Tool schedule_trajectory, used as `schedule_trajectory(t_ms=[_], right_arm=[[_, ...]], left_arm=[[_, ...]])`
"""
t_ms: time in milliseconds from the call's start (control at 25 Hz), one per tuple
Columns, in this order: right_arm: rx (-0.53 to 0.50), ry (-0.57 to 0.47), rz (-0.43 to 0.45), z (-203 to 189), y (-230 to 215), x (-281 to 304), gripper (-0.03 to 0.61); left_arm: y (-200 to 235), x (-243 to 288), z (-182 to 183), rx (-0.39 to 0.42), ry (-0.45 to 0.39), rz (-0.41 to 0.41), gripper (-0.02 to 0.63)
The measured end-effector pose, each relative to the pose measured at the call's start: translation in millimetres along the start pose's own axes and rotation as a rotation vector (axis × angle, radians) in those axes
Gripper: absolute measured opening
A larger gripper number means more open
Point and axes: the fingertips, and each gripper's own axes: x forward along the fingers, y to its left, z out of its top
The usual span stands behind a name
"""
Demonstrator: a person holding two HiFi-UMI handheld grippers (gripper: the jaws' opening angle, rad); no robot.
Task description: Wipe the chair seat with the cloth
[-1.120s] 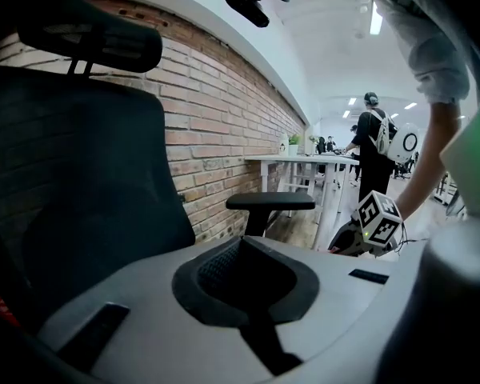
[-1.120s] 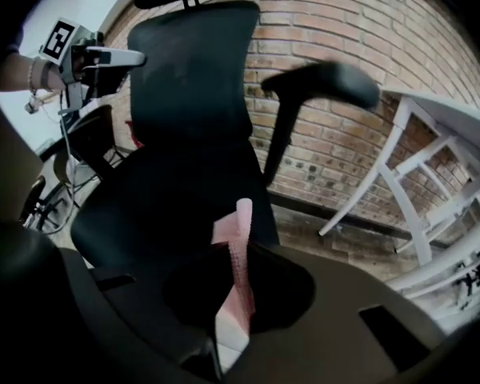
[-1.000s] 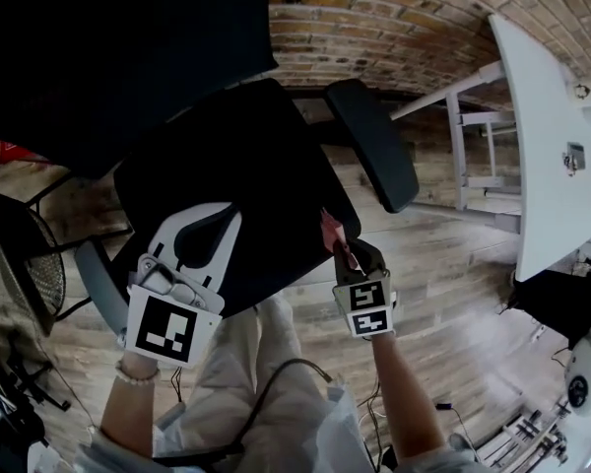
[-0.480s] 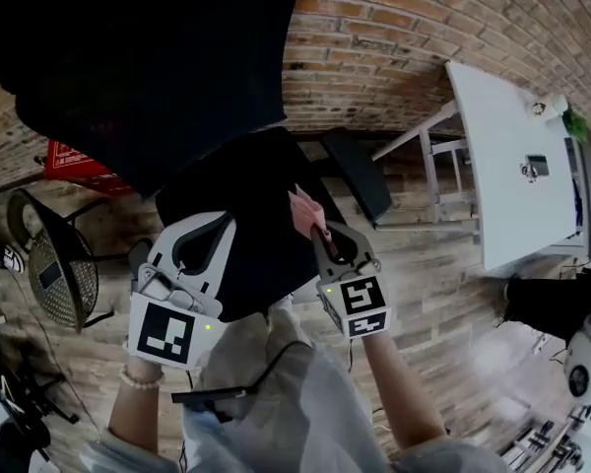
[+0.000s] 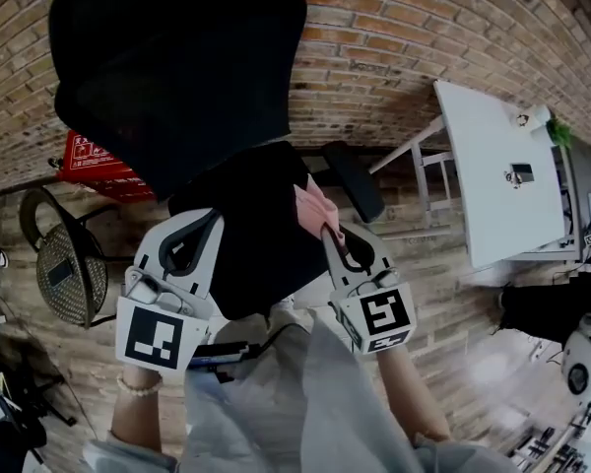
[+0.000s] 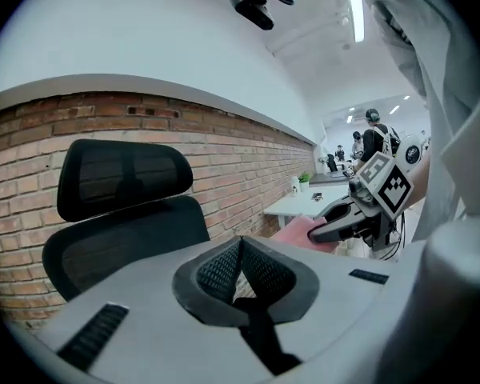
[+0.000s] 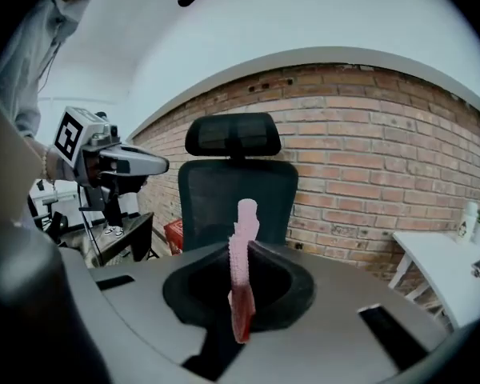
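holding the pink cloth (image 5: 315, 203) pinched in your right gripper (image 5: 328, 232), left gripper (image 6: 240, 254) closed on nothing, lay it flat on the chair seat (image 5: 251, 249) and sweep evenly.

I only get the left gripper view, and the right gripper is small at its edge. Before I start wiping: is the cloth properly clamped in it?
Observer: Yes. The right gripper view shows the right gripper shut on the pink cloth, with a strip sticking out past the tips.
Operator: Is the cloth over the seat?
Observer: In the head view it hangs over the right part of the black chair seat. I cannot tell whether it touches.
Operator: Anything close on that side?
Observer: A black armrest, right beside the cloth on its right.
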Motion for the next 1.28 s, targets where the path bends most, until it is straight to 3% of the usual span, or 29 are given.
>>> schedule_trajectory(t_ms=[80, 320, 440, 720, 1280], right_arm=[[-0.016, -0.028, 0.014, 12, 8, -8, 0.055], [-0.014, -0.070, 0.053, 27, 34, -22, 0.055], [-0.017, -0.084, 0.053, 35, 41, -22, 0.055], [-0.012, -0.089, 0.043, 43, 47, -16, 0.055], [-0.045, -0.110, 0.050, 50, 52, -14, 0.054]], left_arm=[[2, -7, 9, -0.031, -0.021, 0.006, 0.018], [1, -24, 22, 0.002, -0.044, -0.001, 0.018], [4, -29, 23, -0.019, -0.054, 0.009, 0.018], [13, -37, 20, -0.042, -0.056, 0.031, 0.018], [12, -33, 18, -0.010, -0.046, 0.022, 0.018]])
